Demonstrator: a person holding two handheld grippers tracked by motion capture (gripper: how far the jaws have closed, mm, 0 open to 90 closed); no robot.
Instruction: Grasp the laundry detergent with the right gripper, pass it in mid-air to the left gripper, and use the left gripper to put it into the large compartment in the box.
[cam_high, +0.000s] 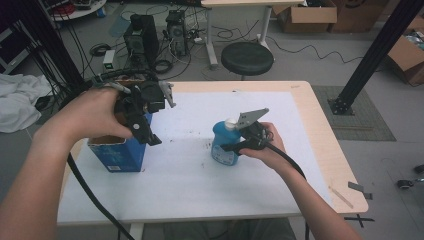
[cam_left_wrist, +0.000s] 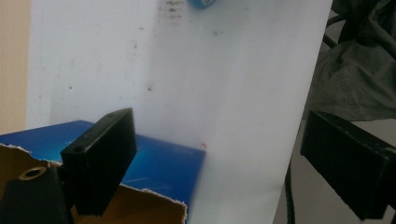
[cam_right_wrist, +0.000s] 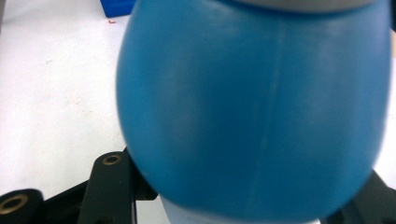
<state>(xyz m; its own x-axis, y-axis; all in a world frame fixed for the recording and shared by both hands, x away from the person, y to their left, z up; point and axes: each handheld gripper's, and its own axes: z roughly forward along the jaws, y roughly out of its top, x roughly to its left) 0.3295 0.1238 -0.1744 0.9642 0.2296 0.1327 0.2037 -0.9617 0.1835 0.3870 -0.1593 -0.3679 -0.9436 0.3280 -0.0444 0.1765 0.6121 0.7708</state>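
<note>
A grey floor strewn with cables, a round black stool (cam_high: 247, 58) and cardboard boxes lies beyond my pale wooden bench (cam_high: 322, 145), which carries a white sheet (cam_high: 200, 170) over most of its top. At the sheet's left edge I see an open blue cardboard box (cam_high: 120, 155) with a torn brown rim. My left gripper (cam_high: 148, 131) hovers right above that box, its fingers (cam_left_wrist: 100, 158) spread wide with nothing between them, one just over the torn rim. Near the middle of the sheet stands the rounded blue plastic bottle with a white cap (cam_high: 225, 142), upright. My right gripper (cam_high: 239, 146) comes at it from the right, fingers (cam_right_wrist: 112, 186) closed around the bottle's body.
</note>
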